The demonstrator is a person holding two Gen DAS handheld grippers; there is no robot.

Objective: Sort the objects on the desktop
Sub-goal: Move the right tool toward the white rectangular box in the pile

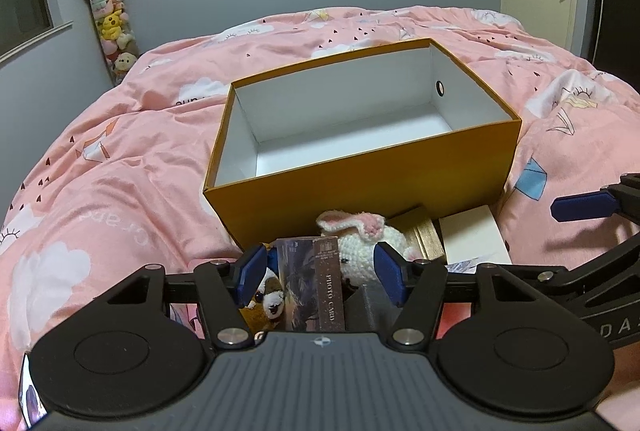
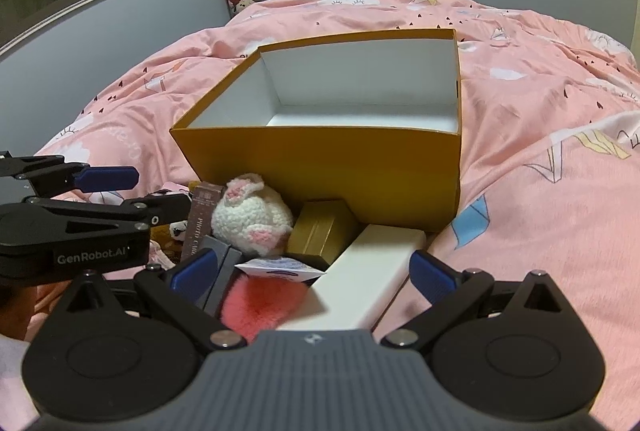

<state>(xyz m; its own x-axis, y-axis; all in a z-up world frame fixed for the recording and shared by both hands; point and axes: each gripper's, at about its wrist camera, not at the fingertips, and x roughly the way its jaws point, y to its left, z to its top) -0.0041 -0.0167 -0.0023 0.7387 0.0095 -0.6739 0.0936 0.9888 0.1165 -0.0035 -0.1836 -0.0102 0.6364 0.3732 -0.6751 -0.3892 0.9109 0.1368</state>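
An open orange box with a white, bare inside stands on the pink bed. A pile lies against its near wall: a white crocheted bunny, a brown photo card box, a gold box, a long white box and a small brown plush. My left gripper is open around the upright photo card box, with a gap showing at the right pad. My right gripper is wide open over the white box, a pink fluffy thing and a small paper packet.
The pink quilt rises in folds around the box. A tall tube of plush toys stands by the grey wall at the far left. The right gripper's blue finger reaches in from the right edge of the left wrist view.
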